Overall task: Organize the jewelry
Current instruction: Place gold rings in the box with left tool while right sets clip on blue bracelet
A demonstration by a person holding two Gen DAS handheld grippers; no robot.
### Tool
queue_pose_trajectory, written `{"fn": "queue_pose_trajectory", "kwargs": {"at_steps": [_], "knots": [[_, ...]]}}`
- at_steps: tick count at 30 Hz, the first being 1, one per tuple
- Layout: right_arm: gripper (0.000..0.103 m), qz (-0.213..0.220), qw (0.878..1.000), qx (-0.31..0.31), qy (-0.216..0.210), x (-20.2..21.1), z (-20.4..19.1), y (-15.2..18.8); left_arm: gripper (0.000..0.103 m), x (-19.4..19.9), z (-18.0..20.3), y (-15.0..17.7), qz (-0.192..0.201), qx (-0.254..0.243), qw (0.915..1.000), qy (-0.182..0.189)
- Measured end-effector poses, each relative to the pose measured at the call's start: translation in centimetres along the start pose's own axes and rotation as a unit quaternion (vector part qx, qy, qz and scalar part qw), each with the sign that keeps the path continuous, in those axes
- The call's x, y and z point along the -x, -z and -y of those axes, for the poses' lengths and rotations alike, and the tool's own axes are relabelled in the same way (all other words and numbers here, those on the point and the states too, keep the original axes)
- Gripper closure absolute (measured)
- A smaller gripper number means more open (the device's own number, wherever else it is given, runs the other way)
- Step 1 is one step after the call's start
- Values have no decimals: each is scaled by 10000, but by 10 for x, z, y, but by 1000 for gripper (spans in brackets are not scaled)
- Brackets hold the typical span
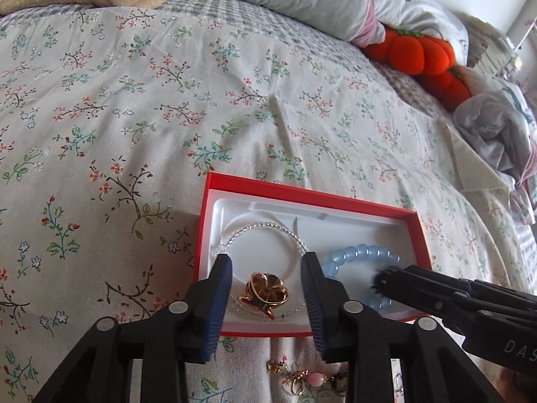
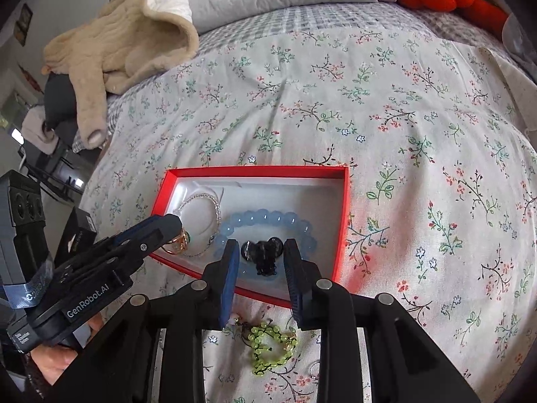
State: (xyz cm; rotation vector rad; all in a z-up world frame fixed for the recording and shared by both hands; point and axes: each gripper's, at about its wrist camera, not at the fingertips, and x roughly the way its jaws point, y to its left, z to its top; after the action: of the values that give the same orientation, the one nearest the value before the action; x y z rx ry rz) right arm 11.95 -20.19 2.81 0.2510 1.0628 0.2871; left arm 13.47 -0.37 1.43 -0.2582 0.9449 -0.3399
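Jewelry is being collected in the red box [image 1: 421, 235], which lies on the floral bedspread [image 1: 167, 107] so both grippers can reach it from the near edge. Inside lie a clear bead bracelet [image 1: 265, 226] toward its left wall, a blue bead bracelet [image 2: 268, 218] toward its right wall, a gold flower brooch [image 1: 266, 290] and a dark ornament [image 2: 263, 252]. The left gripper [image 1: 266, 268] hangs over the brooch, fingers spread, grasping nothing; I judge it was placed there. The right gripper [image 2: 261, 252] is likewise released over the dark ornament. A green bead bracelet [image 2: 272, 346] and small pink pieces [image 1: 313, 379] wait on the bedspread, just beside the box's near edge.
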Motion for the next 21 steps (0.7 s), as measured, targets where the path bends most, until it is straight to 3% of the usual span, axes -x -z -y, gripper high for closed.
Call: {"fn": "queue_pose_trajectory", "kwargs": {"at_steps": [10, 14, 21], "knots": [[64, 157, 9998, 5, -99, 26, -8, 8, 57, 22, 10, 12, 27, -199, 9997, -163], [55, 181, 9998, -63, -68, 36, -7, 17, 52, 32, 11, 19, 2, -274, 9993, -248], [47, 154, 9997, -109, 162, 50, -4, 33, 32, 47, 8, 33, -115, -363, 9983, -443]]}}
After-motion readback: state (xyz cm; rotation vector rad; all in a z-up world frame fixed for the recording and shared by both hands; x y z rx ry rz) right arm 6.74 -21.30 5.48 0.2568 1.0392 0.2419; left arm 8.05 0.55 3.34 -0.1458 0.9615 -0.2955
